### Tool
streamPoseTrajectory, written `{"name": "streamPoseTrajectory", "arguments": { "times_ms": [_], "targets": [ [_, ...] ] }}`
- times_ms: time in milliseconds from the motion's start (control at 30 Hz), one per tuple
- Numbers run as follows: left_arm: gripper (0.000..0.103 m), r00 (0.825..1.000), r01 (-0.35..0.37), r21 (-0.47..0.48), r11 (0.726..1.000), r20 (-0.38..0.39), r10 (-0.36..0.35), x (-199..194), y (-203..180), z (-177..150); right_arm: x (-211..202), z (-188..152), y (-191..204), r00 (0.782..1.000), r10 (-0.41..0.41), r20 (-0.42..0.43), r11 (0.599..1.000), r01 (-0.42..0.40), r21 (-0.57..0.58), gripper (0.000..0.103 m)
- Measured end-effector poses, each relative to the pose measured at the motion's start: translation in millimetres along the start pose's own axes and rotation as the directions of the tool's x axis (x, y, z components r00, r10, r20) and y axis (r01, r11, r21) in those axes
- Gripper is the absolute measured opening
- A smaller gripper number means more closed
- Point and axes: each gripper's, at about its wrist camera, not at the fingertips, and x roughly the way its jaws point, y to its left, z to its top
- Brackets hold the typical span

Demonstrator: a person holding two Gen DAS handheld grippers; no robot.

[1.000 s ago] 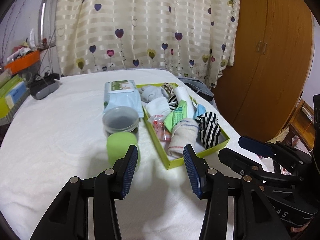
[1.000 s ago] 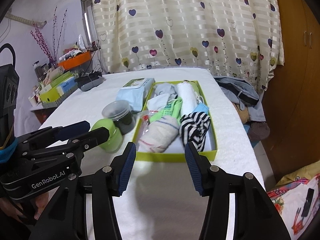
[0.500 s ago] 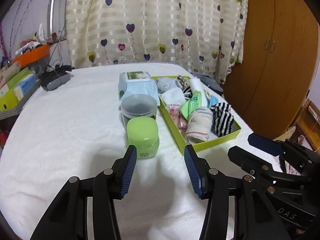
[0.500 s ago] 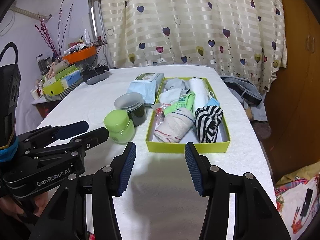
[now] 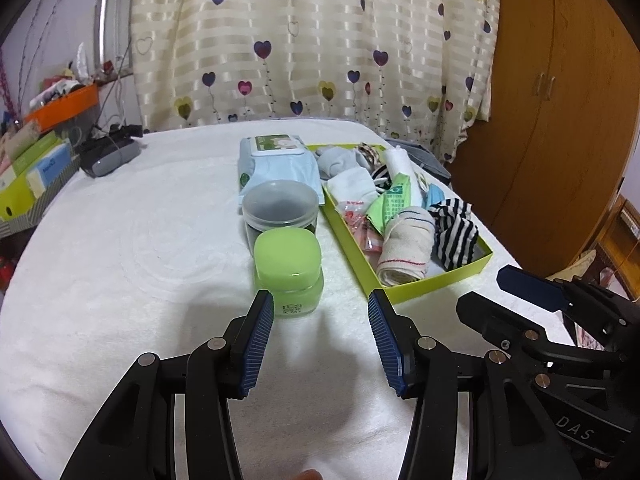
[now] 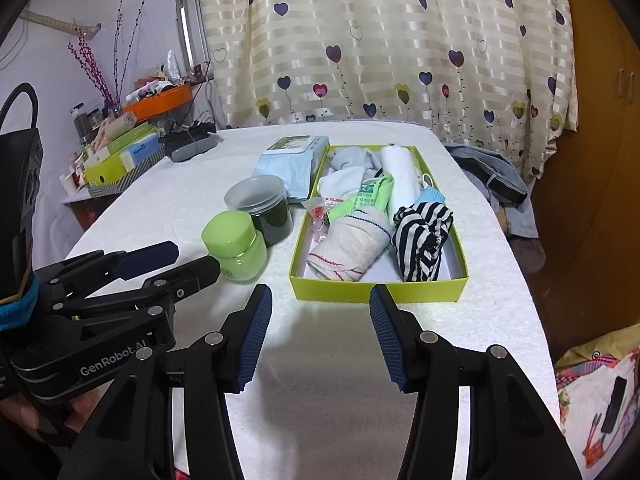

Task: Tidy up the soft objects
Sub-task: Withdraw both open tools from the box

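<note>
A yellow-green box (image 6: 376,292) (image 5: 436,286) on the white table holds soft things: a rolled cream towel (image 6: 350,242) (image 5: 406,246), a black-and-white striped cloth (image 6: 424,232) (image 5: 454,234), a white roll (image 6: 402,178), grey and white socks (image 6: 352,166) and a green packet (image 6: 370,196). My left gripper (image 5: 320,334) stands open and empty just short of a green-lidded jar (image 5: 288,266). My right gripper (image 6: 320,330) is open and empty in front of the box's near wall. Each gripper shows at the side of the other's view.
A dark jar with a clear lid (image 5: 280,210) (image 6: 260,208) and a pack of wet wipes (image 5: 276,162) (image 6: 290,164) lie left of the box. A dark device (image 5: 108,154) and boxes (image 5: 32,172) sit at the far left. A wooden wardrobe (image 5: 560,100) stands right, clothes (image 6: 488,176) beyond the table edge.
Both grippers have drawn back and tilted a little, so the box and jars sit farther away and the green jar is clear of the left fingers. Jaw openings are unchanged.
</note>
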Motion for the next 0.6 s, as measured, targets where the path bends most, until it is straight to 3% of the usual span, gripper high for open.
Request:
{"name": "streamPoseTrajectory", "arguments": {
  "times_ms": [600],
  "targets": [
    [0.048,1.000,-0.002,0.010,1.000,-0.019,0.002,6.9,-1.0,-4.0,7.1,-3.3,1.0,1.000,0.003,-0.014,1.000,-0.003,-0.003,0.052]
  ]
}}
